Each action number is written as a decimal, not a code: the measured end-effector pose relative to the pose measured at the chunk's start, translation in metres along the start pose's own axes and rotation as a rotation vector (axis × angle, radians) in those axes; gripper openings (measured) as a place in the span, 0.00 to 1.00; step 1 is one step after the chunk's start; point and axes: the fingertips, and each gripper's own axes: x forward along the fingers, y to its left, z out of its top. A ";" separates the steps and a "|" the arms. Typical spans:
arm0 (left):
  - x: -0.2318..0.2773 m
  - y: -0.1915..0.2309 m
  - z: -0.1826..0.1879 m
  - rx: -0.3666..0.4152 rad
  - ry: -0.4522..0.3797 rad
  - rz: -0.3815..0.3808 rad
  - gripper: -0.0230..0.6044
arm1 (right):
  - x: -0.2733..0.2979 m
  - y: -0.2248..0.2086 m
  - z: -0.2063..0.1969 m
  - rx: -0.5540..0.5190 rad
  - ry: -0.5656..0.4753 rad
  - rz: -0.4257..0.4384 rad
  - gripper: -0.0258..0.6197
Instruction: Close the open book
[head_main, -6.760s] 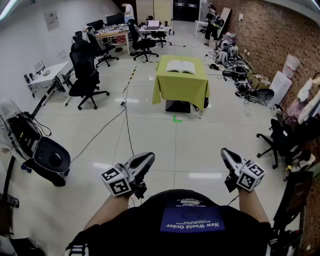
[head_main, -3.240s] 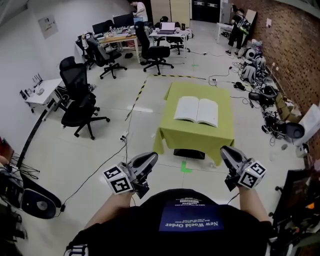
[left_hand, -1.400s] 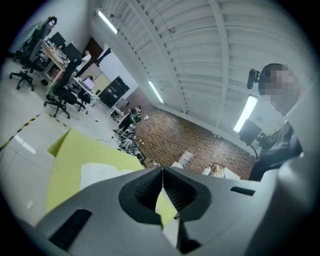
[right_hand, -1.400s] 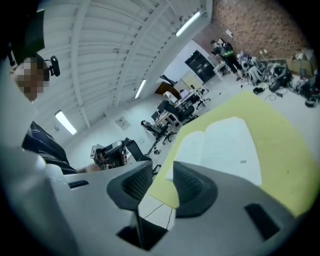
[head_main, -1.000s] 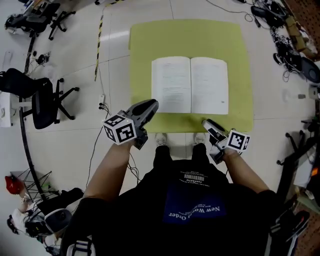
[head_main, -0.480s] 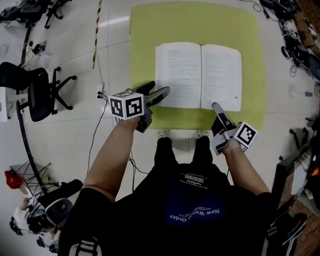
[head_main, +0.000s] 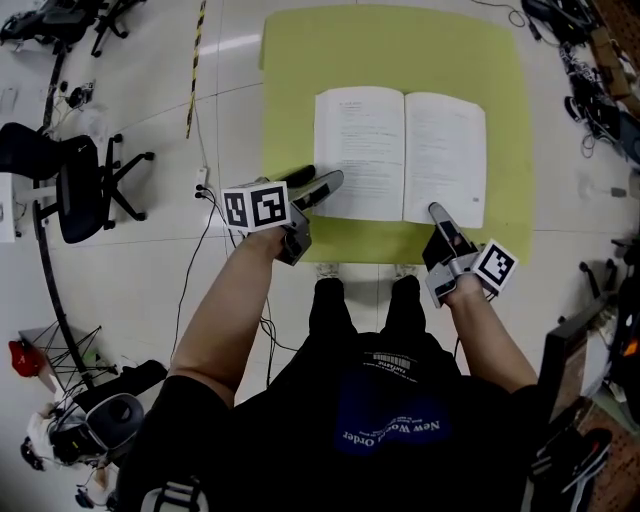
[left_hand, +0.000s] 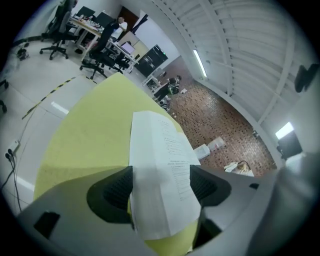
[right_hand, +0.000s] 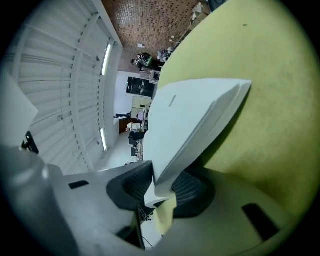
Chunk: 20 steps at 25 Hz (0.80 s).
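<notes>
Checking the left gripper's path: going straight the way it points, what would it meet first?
Probably the book: its left page's near corner sits between the opening jaws of the left gripper.

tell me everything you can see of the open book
The open book lies face up, spine pointing away from the person, on a yellow-green tablecloth. Its white paper pages carry faint print, too small to read. The left gripper, jaws opening, straddles its near left corner without pressing; the right gripper, jaws closing, pinches the near right page stack.
</notes>
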 end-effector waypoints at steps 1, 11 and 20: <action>0.000 0.000 0.000 -0.008 -0.003 -0.011 0.58 | 0.000 0.000 -0.001 0.001 0.004 0.006 0.19; 0.037 -0.064 -0.011 -0.142 0.085 -0.301 0.58 | 0.000 0.002 0.002 0.028 0.017 0.028 0.18; 0.058 -0.115 -0.007 -0.045 0.145 -0.351 0.58 | 0.001 0.005 0.000 -0.037 0.074 0.007 0.19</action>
